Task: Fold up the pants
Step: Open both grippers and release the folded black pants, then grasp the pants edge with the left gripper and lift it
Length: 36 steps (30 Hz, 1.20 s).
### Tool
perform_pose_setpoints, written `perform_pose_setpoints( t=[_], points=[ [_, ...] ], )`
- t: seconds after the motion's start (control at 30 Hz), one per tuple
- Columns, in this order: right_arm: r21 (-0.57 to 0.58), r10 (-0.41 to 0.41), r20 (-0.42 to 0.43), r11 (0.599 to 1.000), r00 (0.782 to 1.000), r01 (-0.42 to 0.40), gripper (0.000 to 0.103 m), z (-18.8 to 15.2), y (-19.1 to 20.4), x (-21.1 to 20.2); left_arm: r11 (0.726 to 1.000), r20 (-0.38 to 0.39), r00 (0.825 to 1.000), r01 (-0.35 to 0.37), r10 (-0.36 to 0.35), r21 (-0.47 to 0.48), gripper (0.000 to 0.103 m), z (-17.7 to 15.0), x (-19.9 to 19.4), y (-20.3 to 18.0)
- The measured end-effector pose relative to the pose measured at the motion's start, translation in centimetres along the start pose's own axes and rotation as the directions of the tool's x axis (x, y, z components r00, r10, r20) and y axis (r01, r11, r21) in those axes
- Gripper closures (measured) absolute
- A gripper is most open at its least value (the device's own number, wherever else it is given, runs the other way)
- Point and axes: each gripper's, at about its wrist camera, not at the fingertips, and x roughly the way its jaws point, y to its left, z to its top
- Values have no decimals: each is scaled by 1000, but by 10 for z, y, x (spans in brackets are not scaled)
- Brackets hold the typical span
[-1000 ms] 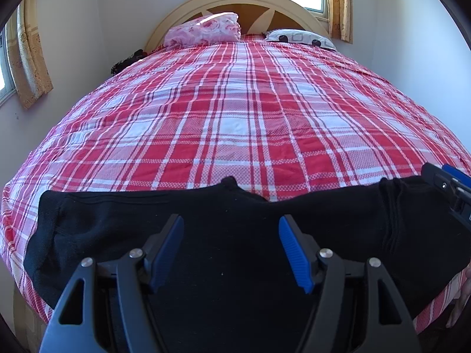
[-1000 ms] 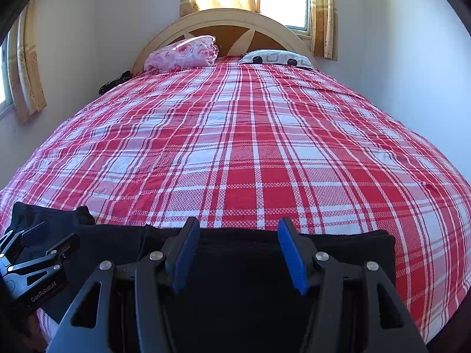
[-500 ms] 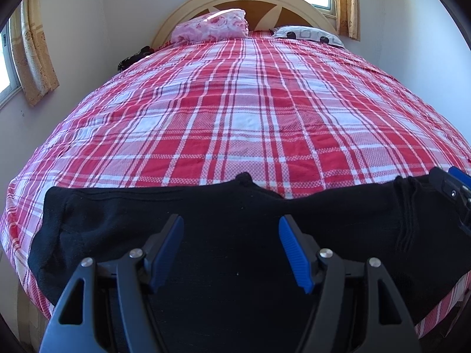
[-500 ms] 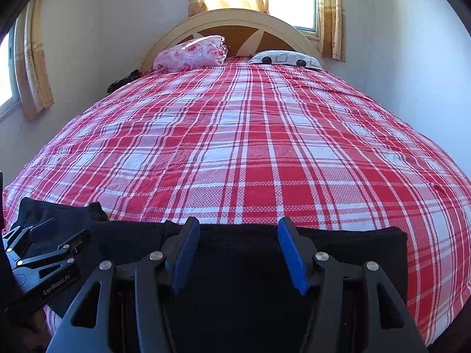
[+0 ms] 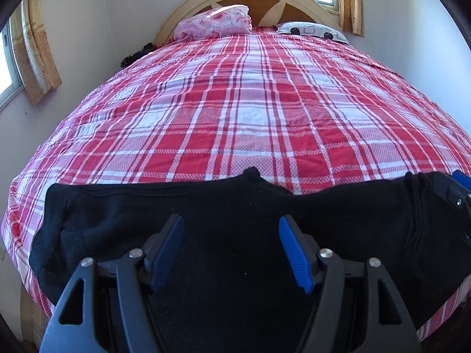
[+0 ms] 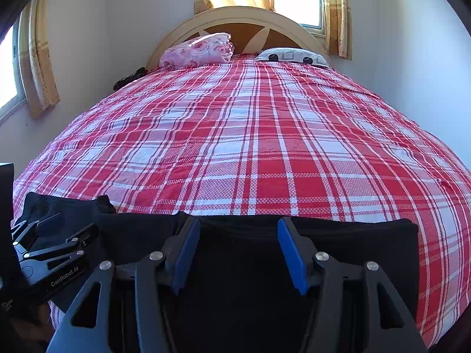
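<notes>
Black pants (image 5: 229, 206) lie flat across the near edge of the bed, spread left to right, and show in the right wrist view (image 6: 347, 241) too. My left gripper (image 5: 231, 229) is open above the pants' middle, its blue pads apart, holding nothing. My right gripper (image 6: 238, 231) is open above the pants' right part, near their far edge, also empty. The right gripper's tip shows at the right edge of the left wrist view (image 5: 453, 197). The left gripper shows at the lower left of the right wrist view (image 6: 50, 247).
The bed has a red and white plaid cover (image 5: 250, 103). A pink pillow (image 5: 215, 23) and a white patterned pillow (image 5: 312, 31) lie by the cream headboard (image 5: 188, 8). A dark bundle (image 5: 138, 53) sits at the bed's far left. Walls flank both sides.
Both grippers have tilted down and drawn back slightly, so the bed and pants sit lower in view. Both stay open. The pants have not moved.
</notes>
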Motion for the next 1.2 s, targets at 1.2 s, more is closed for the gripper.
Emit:
perform_pose_setpoints(
  t=[1.2],
  points=[
    [-102, 89, -40, 990, 995, -93, 44, -2, 65, 22, 886, -131, 987, -143, 94, -441, 13, -62, -2, 174]
  ],
)
